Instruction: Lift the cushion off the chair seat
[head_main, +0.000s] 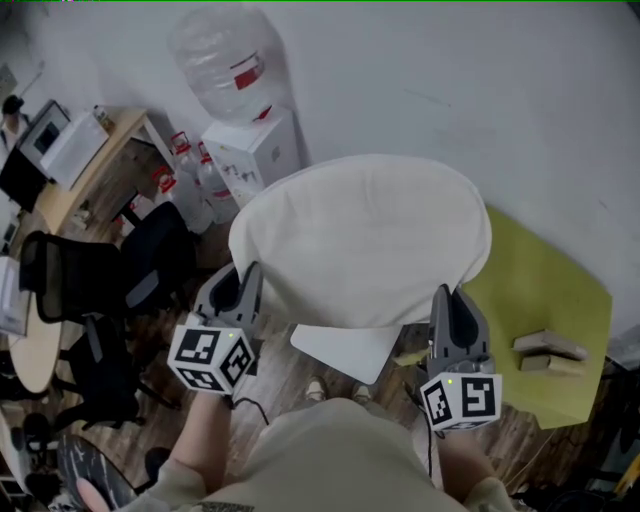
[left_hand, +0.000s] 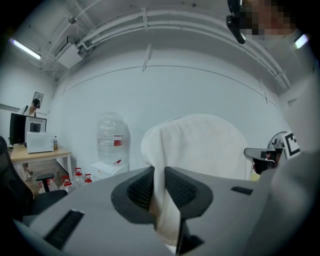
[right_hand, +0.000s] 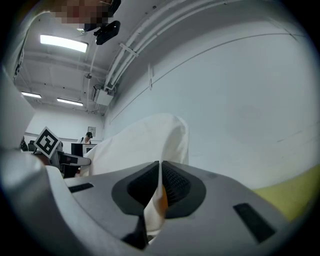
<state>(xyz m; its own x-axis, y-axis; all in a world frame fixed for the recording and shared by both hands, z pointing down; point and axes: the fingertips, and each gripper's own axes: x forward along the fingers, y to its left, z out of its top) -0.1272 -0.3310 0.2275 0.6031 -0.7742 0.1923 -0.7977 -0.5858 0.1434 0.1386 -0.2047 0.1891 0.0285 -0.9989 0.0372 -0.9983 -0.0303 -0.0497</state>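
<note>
A round white cushion (head_main: 365, 240) hangs in the air in front of me, held at its two near edges. My left gripper (head_main: 245, 278) is shut on the cushion's left edge, and the fabric (left_hand: 200, 145) runs up from between its pads (left_hand: 142, 187). My right gripper (head_main: 450, 298) is shut on the right edge, where a fold of the cushion (right_hand: 145, 145) is pinched between its pads (right_hand: 172, 185). Part of the white chair seat (head_main: 345, 348) shows below the cushion, apart from it.
A yellow-green table (head_main: 560, 280) with wooden blocks (head_main: 548, 350) stands to the right. A water dispenser (head_main: 255, 150) with a large bottle (head_main: 222, 60) is against the back wall. Black office chairs (head_main: 100, 270) and a desk (head_main: 90, 170) are at the left.
</note>
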